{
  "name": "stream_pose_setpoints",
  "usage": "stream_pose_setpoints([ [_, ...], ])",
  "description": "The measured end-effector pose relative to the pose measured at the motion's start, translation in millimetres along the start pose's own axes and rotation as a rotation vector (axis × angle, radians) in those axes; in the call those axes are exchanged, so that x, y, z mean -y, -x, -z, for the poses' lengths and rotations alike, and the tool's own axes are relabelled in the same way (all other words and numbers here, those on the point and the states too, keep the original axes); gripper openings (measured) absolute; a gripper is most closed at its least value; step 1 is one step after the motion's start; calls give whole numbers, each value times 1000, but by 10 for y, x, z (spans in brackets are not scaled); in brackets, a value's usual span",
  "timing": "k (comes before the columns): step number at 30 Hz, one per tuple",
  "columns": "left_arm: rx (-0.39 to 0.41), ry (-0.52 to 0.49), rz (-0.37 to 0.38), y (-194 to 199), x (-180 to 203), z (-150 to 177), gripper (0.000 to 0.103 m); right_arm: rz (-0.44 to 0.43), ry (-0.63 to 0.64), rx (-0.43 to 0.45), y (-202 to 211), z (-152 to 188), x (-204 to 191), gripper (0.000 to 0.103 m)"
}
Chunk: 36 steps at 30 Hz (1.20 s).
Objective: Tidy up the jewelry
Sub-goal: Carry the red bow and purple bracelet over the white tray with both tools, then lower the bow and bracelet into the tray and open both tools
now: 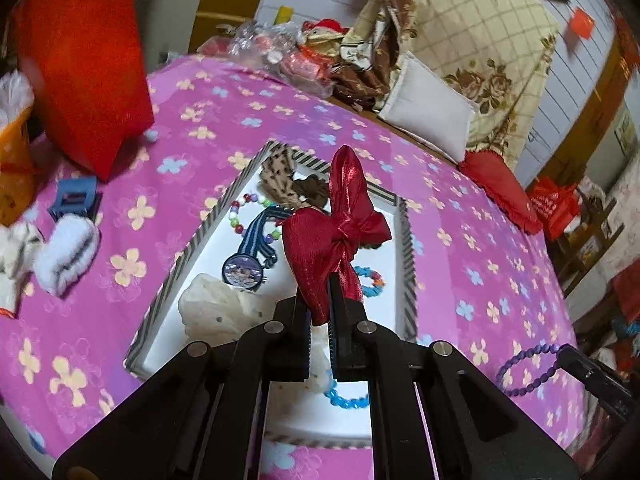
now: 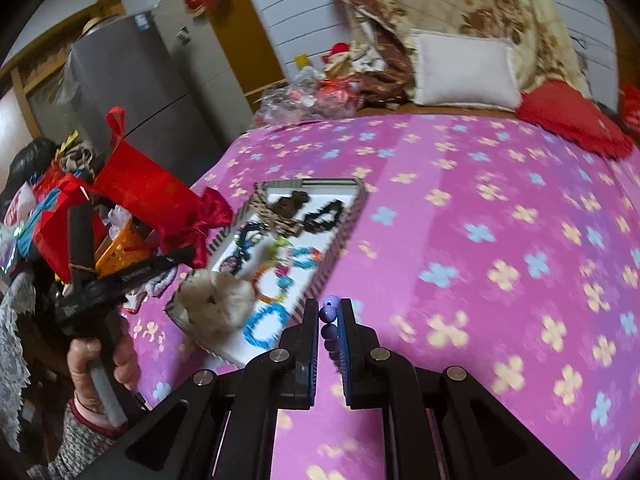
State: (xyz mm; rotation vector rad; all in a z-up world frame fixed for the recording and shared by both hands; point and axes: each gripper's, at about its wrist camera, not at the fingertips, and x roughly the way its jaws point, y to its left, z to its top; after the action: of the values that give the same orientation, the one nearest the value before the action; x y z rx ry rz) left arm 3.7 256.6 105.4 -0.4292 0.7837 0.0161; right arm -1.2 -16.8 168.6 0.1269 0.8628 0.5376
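Red bow (image 1: 340, 236) pinched in my left fingers (image 1: 329, 280) above the striped tray (image 1: 408, 240), purple bead bracelet (image 2: 330, 320) clamped in my right fingers (image 2: 329, 308) beside the tray; a loose hold could drop either onto the bed.

Home bedroom: floral bedspread (image 2: 460, 220), pillow (image 2: 464, 72), fridge (image 2: 132, 92) (lived-in clutter).

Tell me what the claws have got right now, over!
Left claw shut on red bow. Right claw shut on purple bead bracelet. Tray already crowded with bracelets and hair ties; nothing blocking it.
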Motion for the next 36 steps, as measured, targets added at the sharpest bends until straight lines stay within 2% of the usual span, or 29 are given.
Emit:
stream_pose_setpoints([
  [8,-87,93,37,-498,-310,-131,5,-21,69,-32,-577,-397,-565,9],
  [16,-160,97,32,-717,-334,-56,5,29,145,-56,-1057,-780,-892,9],
  [20,-166,71,-5,-757,-323,-21,5,108,164,-63,-1387,-1077,-886,9],
  [28,-189,83,-20,-851,-361,-26,5,266,154,-94,-2128,-1608,-710,9],
  [32,-196,76,-25,-875,-345,-28,5,341,172,-141,-2510,-1637,-642,8],
  [36,-197,68,-34,-870,-323,-28,6,334,151,-183,-2731,-1588,-574,8],
])
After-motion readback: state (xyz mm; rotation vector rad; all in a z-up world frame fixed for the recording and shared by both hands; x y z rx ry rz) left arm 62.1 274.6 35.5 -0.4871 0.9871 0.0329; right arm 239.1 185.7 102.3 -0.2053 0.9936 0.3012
